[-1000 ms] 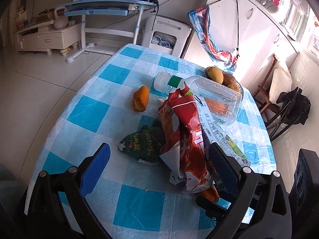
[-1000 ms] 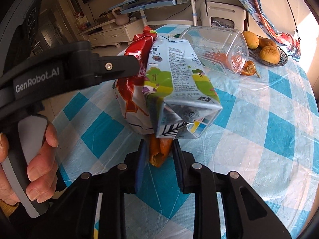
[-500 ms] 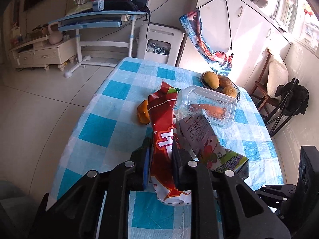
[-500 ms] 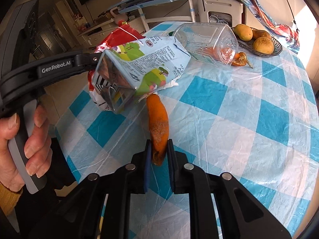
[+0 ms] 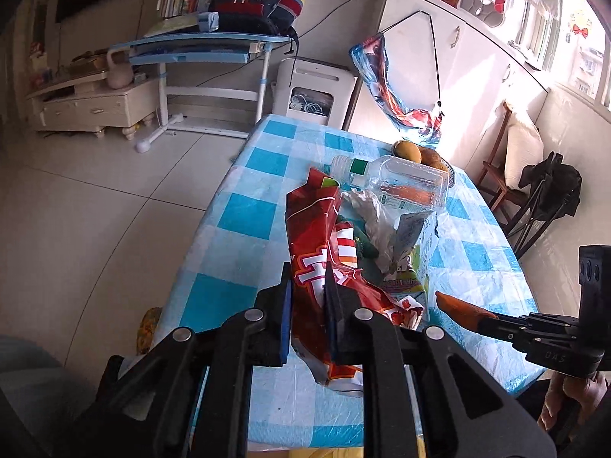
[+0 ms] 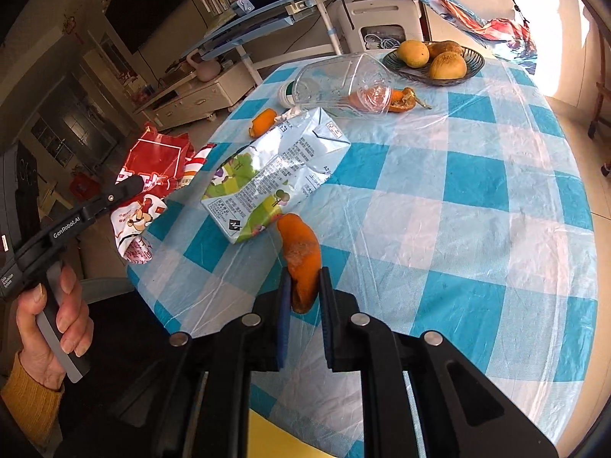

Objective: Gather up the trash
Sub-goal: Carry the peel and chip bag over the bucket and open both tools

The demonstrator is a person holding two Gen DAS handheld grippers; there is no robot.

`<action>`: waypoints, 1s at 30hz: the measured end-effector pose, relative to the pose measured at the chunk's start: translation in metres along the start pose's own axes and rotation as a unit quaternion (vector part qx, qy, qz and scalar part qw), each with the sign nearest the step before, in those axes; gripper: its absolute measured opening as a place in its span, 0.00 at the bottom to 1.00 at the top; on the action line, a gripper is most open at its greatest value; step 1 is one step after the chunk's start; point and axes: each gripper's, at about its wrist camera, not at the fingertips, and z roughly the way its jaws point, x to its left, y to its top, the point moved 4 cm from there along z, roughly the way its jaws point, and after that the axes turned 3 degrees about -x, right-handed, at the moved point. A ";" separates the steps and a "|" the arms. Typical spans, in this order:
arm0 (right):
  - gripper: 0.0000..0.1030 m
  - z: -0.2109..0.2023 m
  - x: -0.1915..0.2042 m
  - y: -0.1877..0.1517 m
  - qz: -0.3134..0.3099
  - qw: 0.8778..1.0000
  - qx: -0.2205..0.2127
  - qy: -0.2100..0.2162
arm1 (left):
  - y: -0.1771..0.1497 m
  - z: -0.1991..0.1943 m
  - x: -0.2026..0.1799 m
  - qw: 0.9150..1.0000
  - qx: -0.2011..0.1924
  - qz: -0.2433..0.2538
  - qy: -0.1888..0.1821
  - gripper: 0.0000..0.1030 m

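We hold a red snack wrapper [image 5: 317,267] in the clamped left tongs [image 5: 308,305] and an orange peel [image 6: 301,263] in the clamped right tongs [image 6: 303,297], lifted clear of the table [image 6: 477,210], so next we judge both need carrying to a bin, none visible.

Green wrapper [image 5: 367,246] mostly hidden (under bag)

A bowl [image 6: 469,66] of mangoes [image 6: 412,53] sits far ahead of the gripper, slightly right, on the blue-checked tablecloth [image 6: 477,206]. Beyond it stand a blue desk [image 5: 206,47] bearing a backpack [image 5: 259,4], and a white cabinet [image 5: 458,61] right.

Both grippers' jaws clamped; wrists down-tilted
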 end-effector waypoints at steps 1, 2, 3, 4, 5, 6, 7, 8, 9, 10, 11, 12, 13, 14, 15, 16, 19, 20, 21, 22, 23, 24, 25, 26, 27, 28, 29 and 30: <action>0.14 -0.003 0.000 -0.002 0.005 1.000 -0.004 0.003 | -0.005 -0.003 0.005 1.000 0.000 -0.007 -0.002 0.13; 0.14 -0.006 0.001 -0.003 0.011 1.000 -0.008 0.006 | -0.011 -0.006 0.009 1.000 -0.001 -0.014 -0.003 0.13; 0.14 -0.010 -0.001 -0.003 0.017 1.000 -0.013 0.011 | -0.017 -0.009 0.014 1.000 0.000 -0.022 -0.005 0.13; 0.14 -0.013 0.000 -0.006 0.022 0.999 -0.017 0.016 | -0.021 -0.012 0.018 1.000 -0.001 -0.028 -0.007 0.13; 0.14 -0.016 0.002 -0.007 0.026 0.999 -0.021 0.019 | -0.026 -0.015 0.022 0.999 -0.001 -0.036 -0.009 0.13; 0.14 -0.019 0.003 -0.008 0.029 0.999 -0.024 0.022 | -0.033 -0.018 0.026 0.999 -0.001 -0.043 -0.010 0.13; 0.14 -0.021 0.004 -0.010 0.032 0.999 -0.027 0.026 | -0.037 -0.020 0.029 0.999 -0.001 -0.048 -0.011 0.13; 0.14 -0.023 0.006 -0.013 0.034 0.999 -0.029 0.028 | -0.042 -0.022 0.032 0.999 0.000 -0.053 -0.011 0.13; 0.14 -0.025 0.008 -0.018 0.035 0.998 -0.031 0.031 | -0.047 -0.024 0.034 0.998 0.001 -0.056 -0.011 0.13; 0.14 -0.026 0.011 -0.020 0.035 0.998 -0.032 0.033 | -0.050 -0.025 0.036 0.998 0.002 -0.058 -0.011 0.13; 0.14 -0.028 0.014 -0.023 0.036 0.998 -0.034 0.036 | -0.054 -0.026 0.037 0.998 0.003 -0.059 -0.011 0.13; 0.14 -0.030 0.016 -0.026 0.035 0.998 -0.036 0.040 | -0.057 -0.028 0.037 0.998 0.004 -0.060 -0.012 0.13; 0.14 -0.033 0.019 -0.029 0.035 0.998 -0.037 0.043 | -0.060 -0.030 0.038 0.998 0.004 -0.059 -0.014 0.13; 0.14 -0.036 0.023 -0.034 0.034 0.998 -0.038 0.046 | -0.063 -0.033 0.037 0.998 0.004 -0.058 -0.015 0.13; 0.14 -0.039 0.026 -0.039 0.034 0.997 -0.039 0.050 | -0.066 -0.035 0.036 0.998 0.004 -0.056 -0.017 0.13; 0.14 -0.041 0.029 -0.042 0.034 0.997 -0.039 0.054 | -0.068 -0.037 0.035 0.998 0.005 -0.054 -0.019 0.13; 0.14 -0.047 0.041 -0.060 0.030 0.997 -0.030 0.068 | -0.076 -0.045 0.030 0.999 0.004 -0.046 -0.027 0.13; 0.14 -0.047 0.045 -0.067 0.027 0.997 -0.023 0.072 | -0.077 -0.047 0.027 0.999 0.004 -0.044 -0.031 0.13; 0.14 -0.046 0.050 -0.074 0.024 0.997 -0.013 0.076 | -0.080 -0.050 0.025 0.999 0.004 -0.041 -0.034 0.13; 0.14 -0.044 0.054 -0.081 0.018 0.997 -0.003 0.078 | -0.083 -0.052 0.023 0.999 0.004 -0.039 -0.037 0.13; 0.14 -0.042 0.060 -0.090 0.008 0.997 0.010 0.076 | -0.086 -0.054 0.020 0.999 0.005 -0.036 -0.039 0.13; 0.14 -0.039 0.065 -0.097 -0.002 0.997 0.023 0.072 | -0.090 -0.057 0.018 0.999 0.006 -0.034 -0.042 0.13; 0.14 -0.035 0.070 -0.105 -0.015 0.997 0.038 0.068 | -0.093 -0.059 0.016 0.999 0.008 -0.031 -0.044 0.13; 0.14 -0.030 0.075 -0.113 -0.027 0.996 0.053 0.063 | -0.098 -0.062 0.013 0.999 0.010 -0.027 -0.046 0.13; 0.14 -0.026 0.079 -0.119 -0.038 0.995 0.067 0.056 | -0.101 -0.064 0.011 0.999 0.011 -0.023 -0.048 0.13; 0.14 -0.022 0.083 -0.126 -0.051 0.994 0.080 0.046 | -0.105 -0.067 0.008 0.998 0.013 -0.020 -0.049 0.13; 0.14 -0.017 0.085 -0.131 -0.062 0.993 0.092 0.037 | -0.109 -0.069 0.005 0.998 0.015 -0.016 -0.051 0.13; 0.15 -0.014 0.087 -0.136 -0.069 0.992 0.102 0.032 | -0.113 -0.071 0.003 0.998 0.017 -0.013 -0.052 0.13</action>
